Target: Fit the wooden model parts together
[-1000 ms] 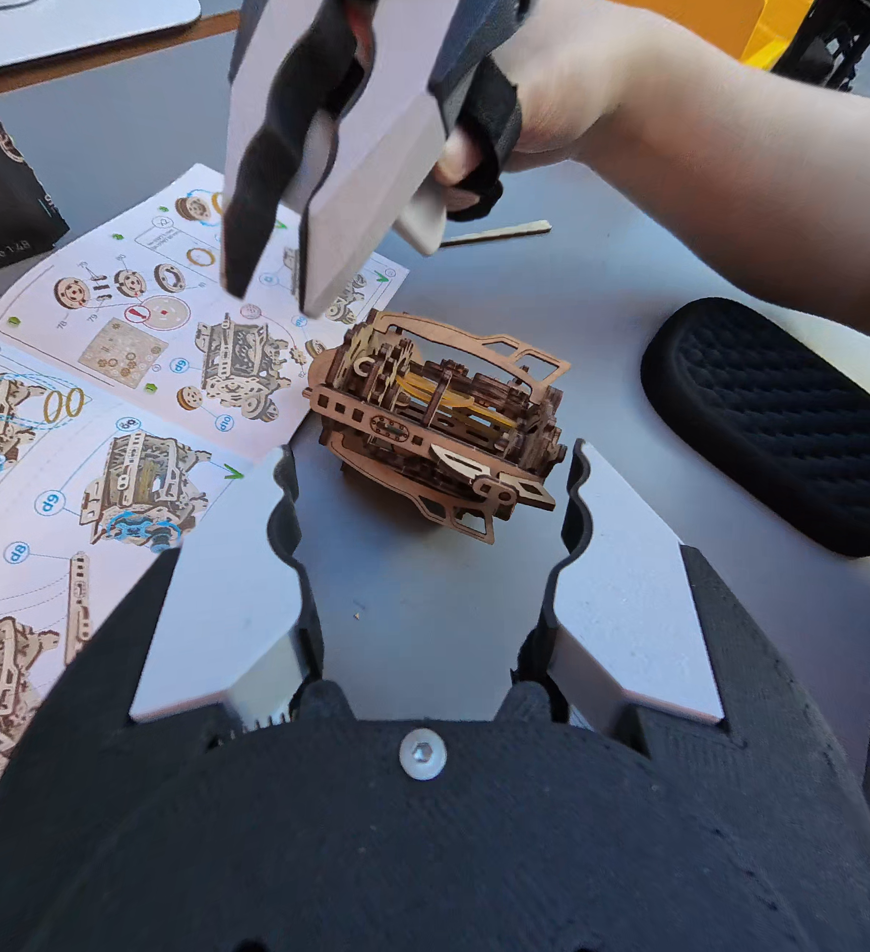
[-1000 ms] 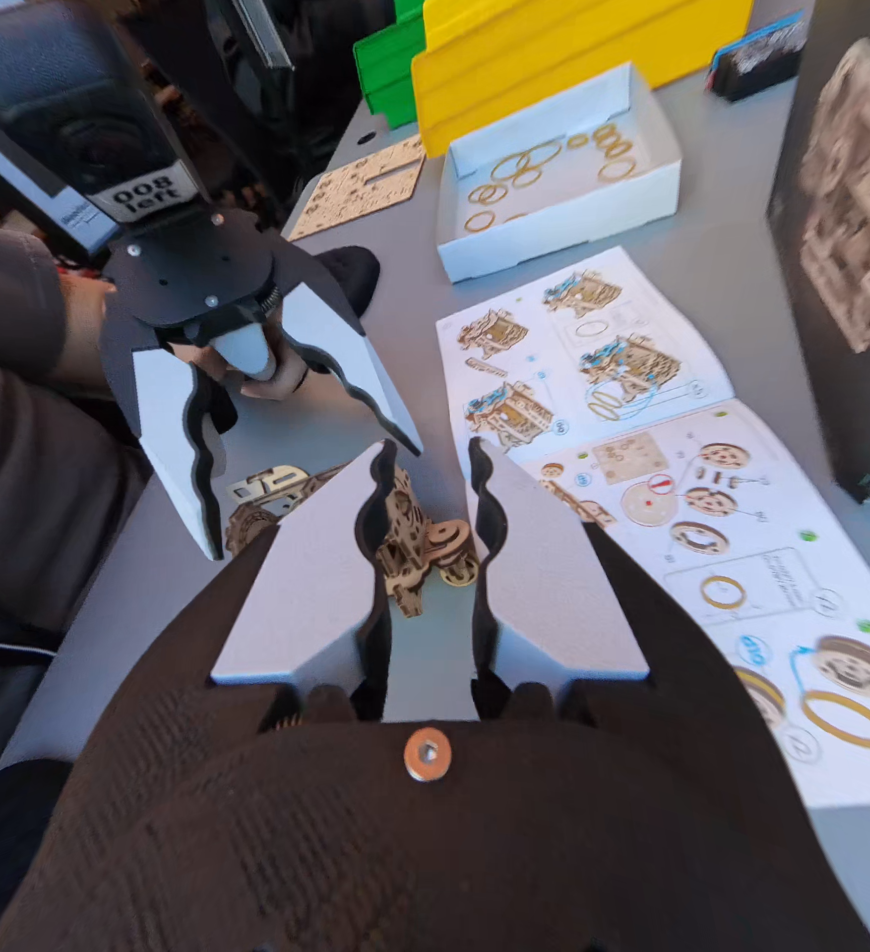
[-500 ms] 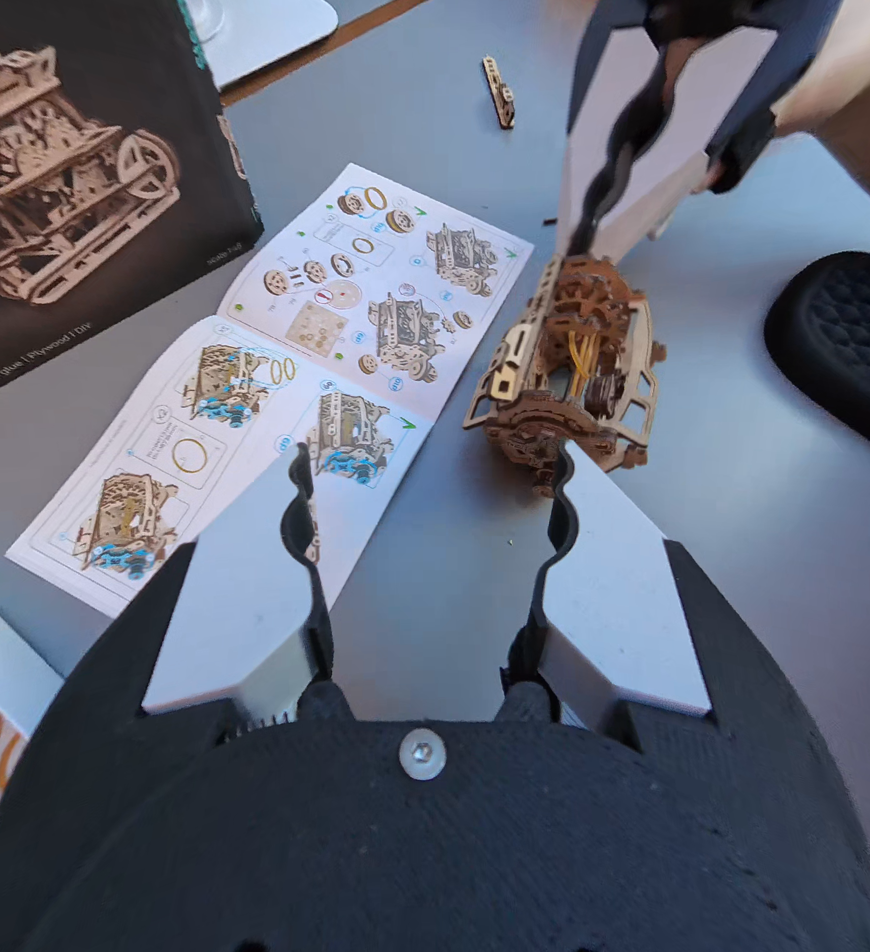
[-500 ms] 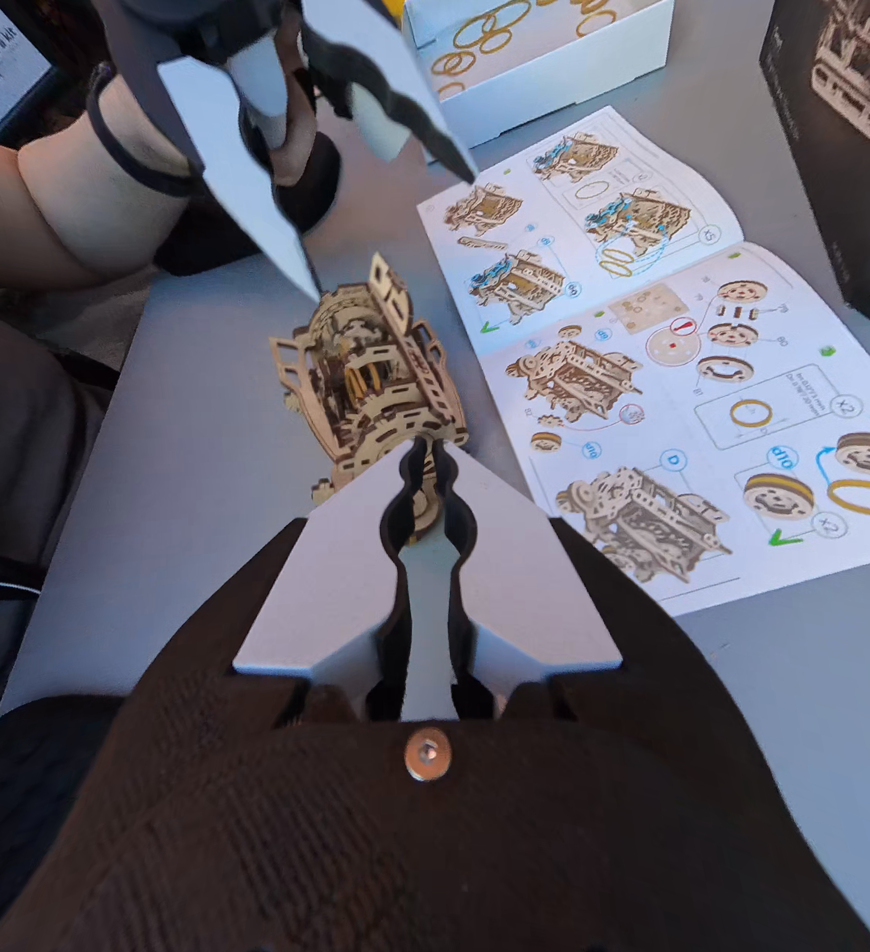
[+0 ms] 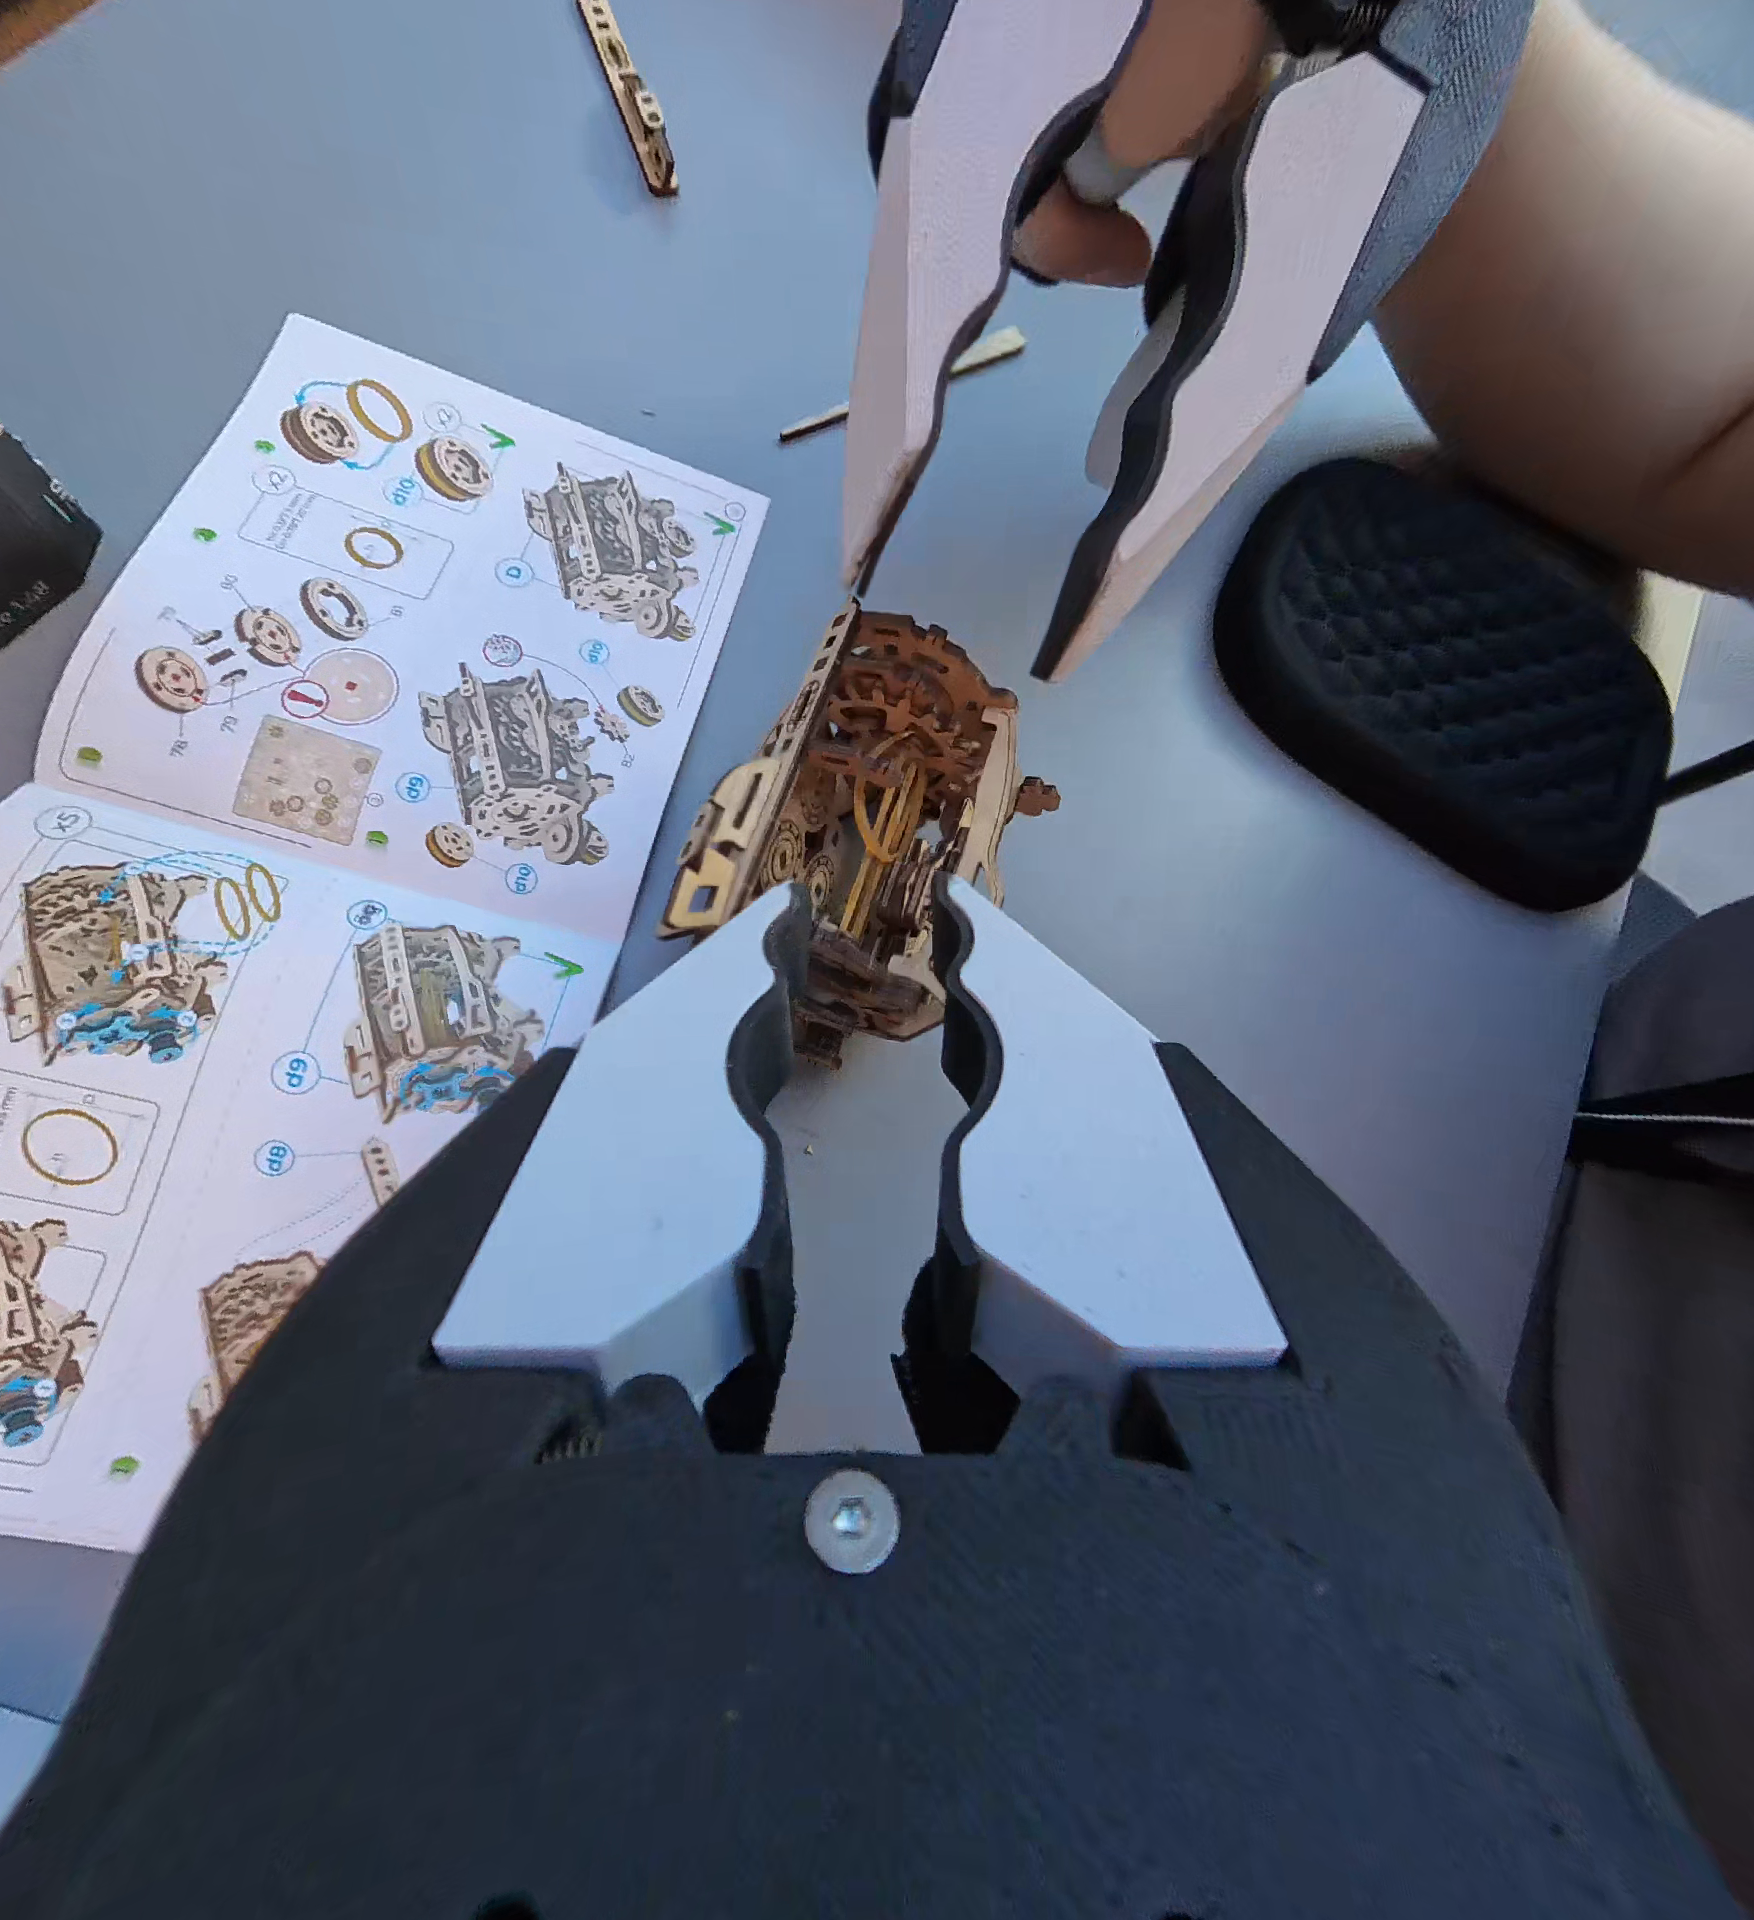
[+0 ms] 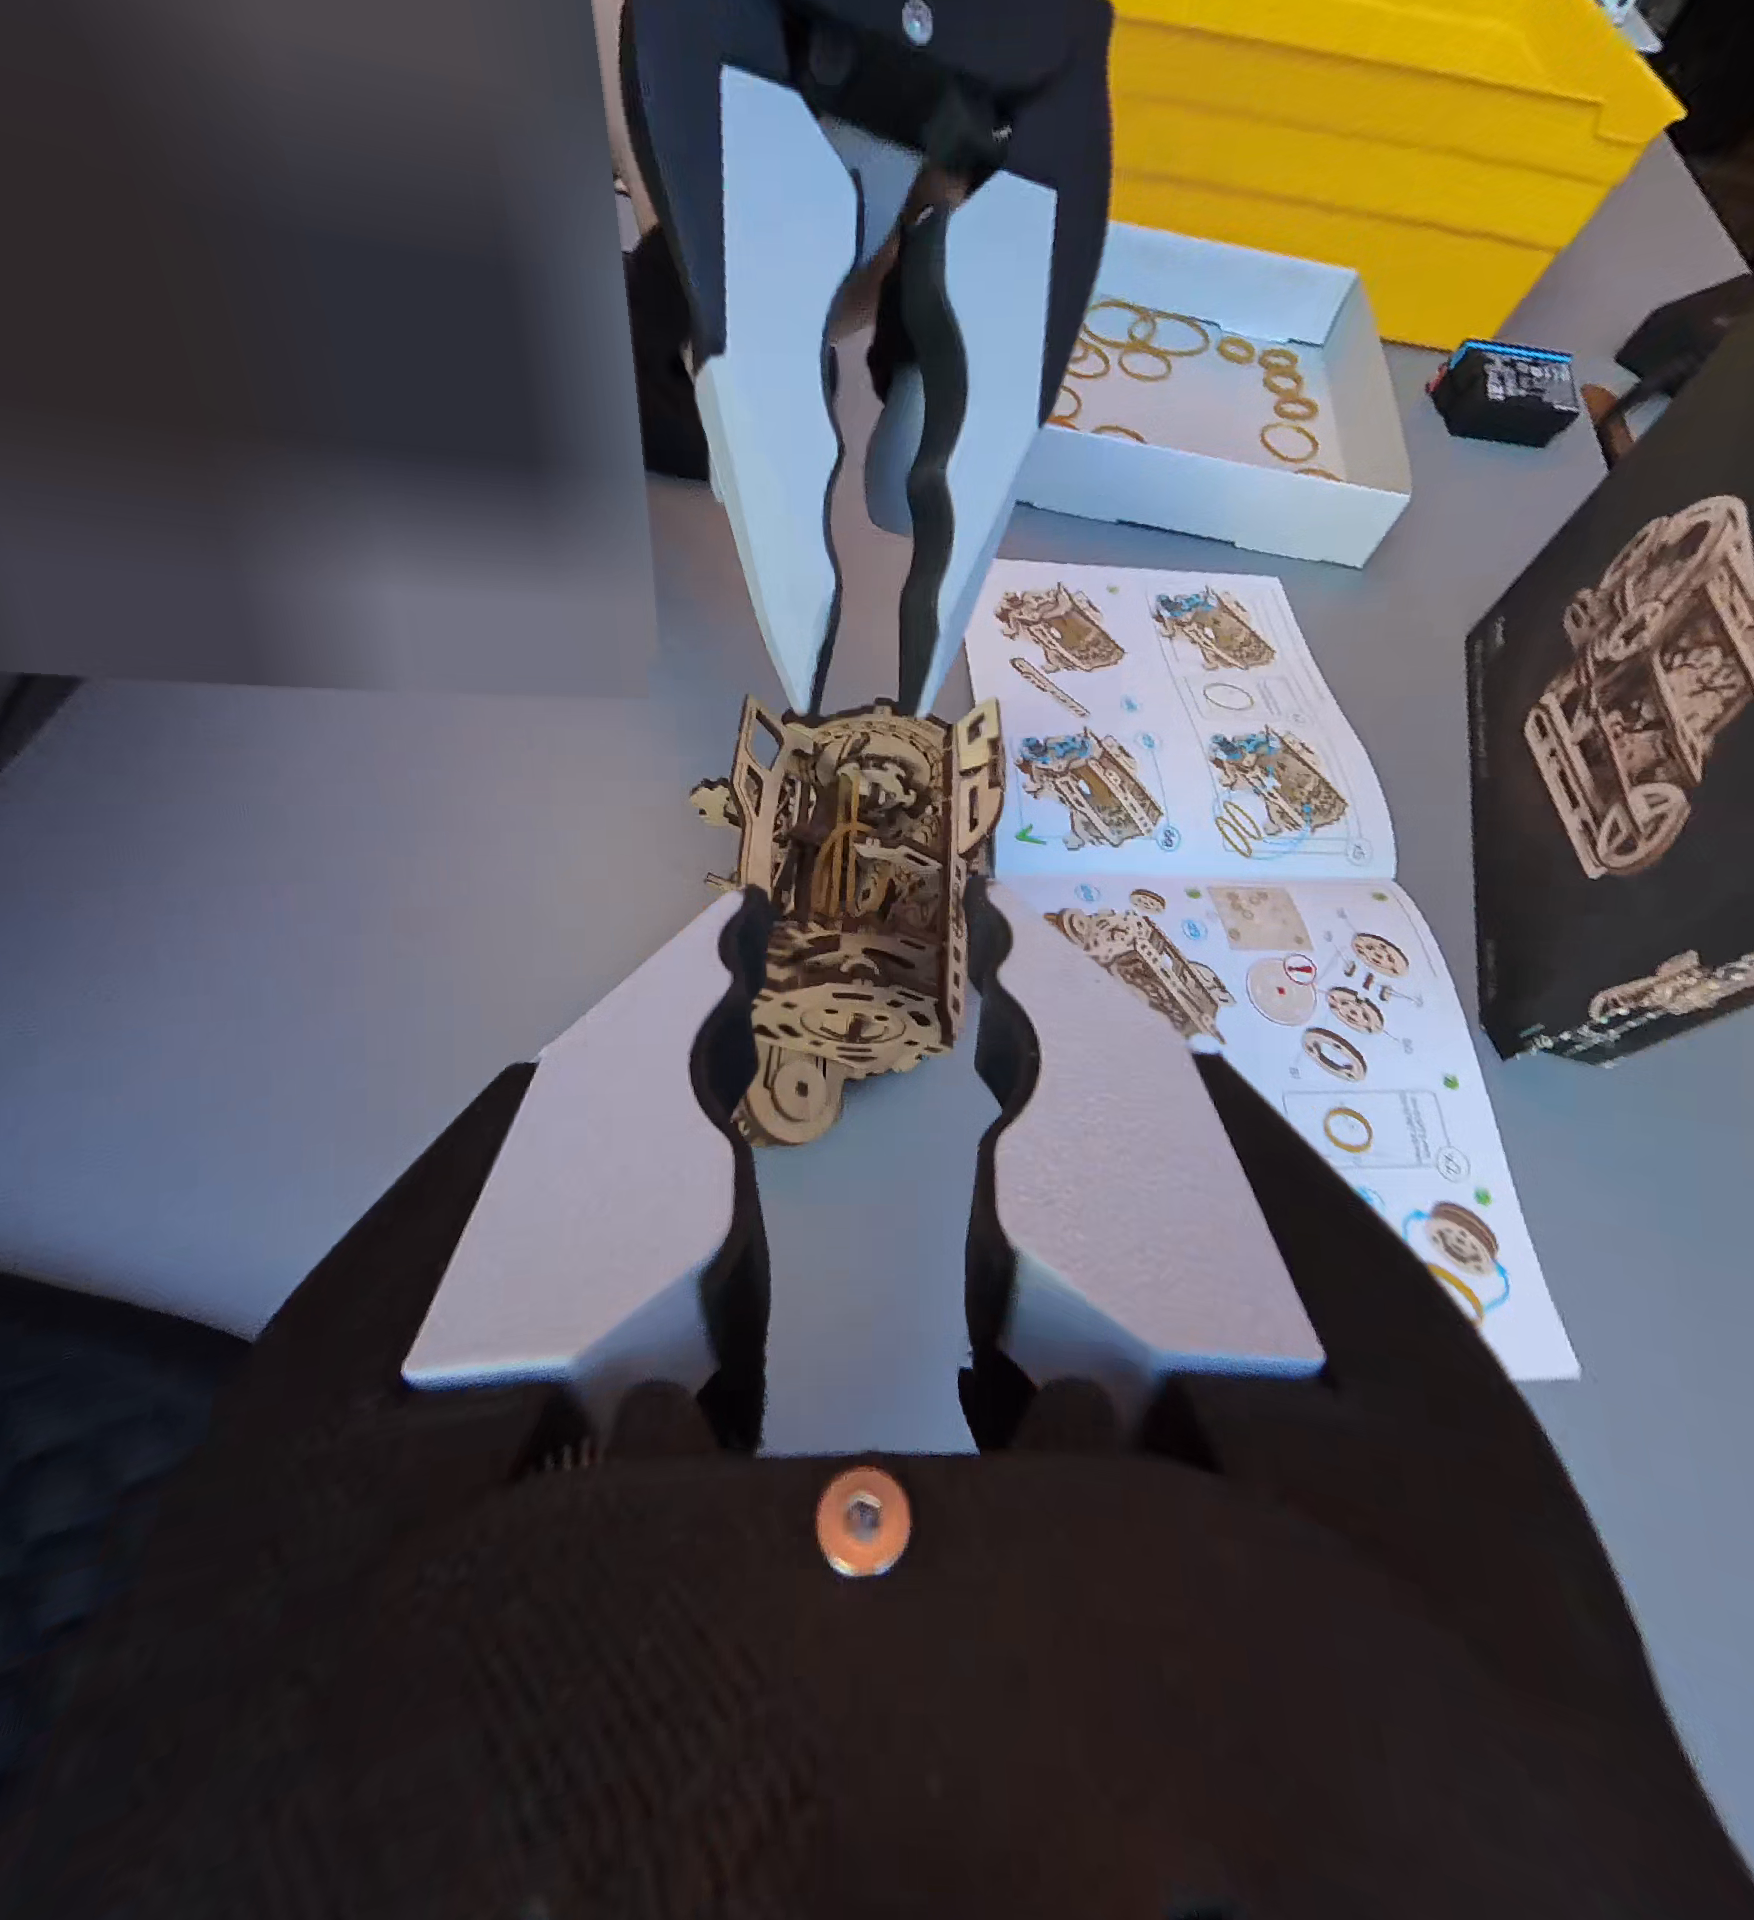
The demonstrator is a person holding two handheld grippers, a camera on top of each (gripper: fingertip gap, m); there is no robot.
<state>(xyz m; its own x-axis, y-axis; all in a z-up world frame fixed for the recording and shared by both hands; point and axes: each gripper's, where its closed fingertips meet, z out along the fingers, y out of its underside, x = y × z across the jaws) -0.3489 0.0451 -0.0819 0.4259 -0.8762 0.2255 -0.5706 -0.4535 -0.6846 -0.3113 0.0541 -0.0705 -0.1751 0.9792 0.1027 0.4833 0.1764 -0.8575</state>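
we are holding a two-finger gripper in each hand over a grey bench (image 5: 1216,1039), with the half-built wooden model (image 5: 852,821) lying between them. the model's long axis is running from one gripper to the other, so each gripper is facing one end of it.

the left gripper (image 5: 868,909) is clenched on the near end of the model in its own view: both dark pads (image 5: 956,935) are pressing on the narrow wooden end, so this gripper is the one holding it.

the right gripper (image 6: 857,914) is at the opposite end. its fingers are straddling the wider body of the model (image 6: 852,894) on both sides. in the left wrist view the same gripper (image 5: 946,623) is showing parted fingers with their tips apart from the wood, so we are judging it released, not gripping.

an open instruction booklet (image 5: 333,831) is lying just beside the model, and a white tray (image 6: 1361,416) of rings is sitting farther off. for the coming move, the right gripper is needing to close across the model's width.
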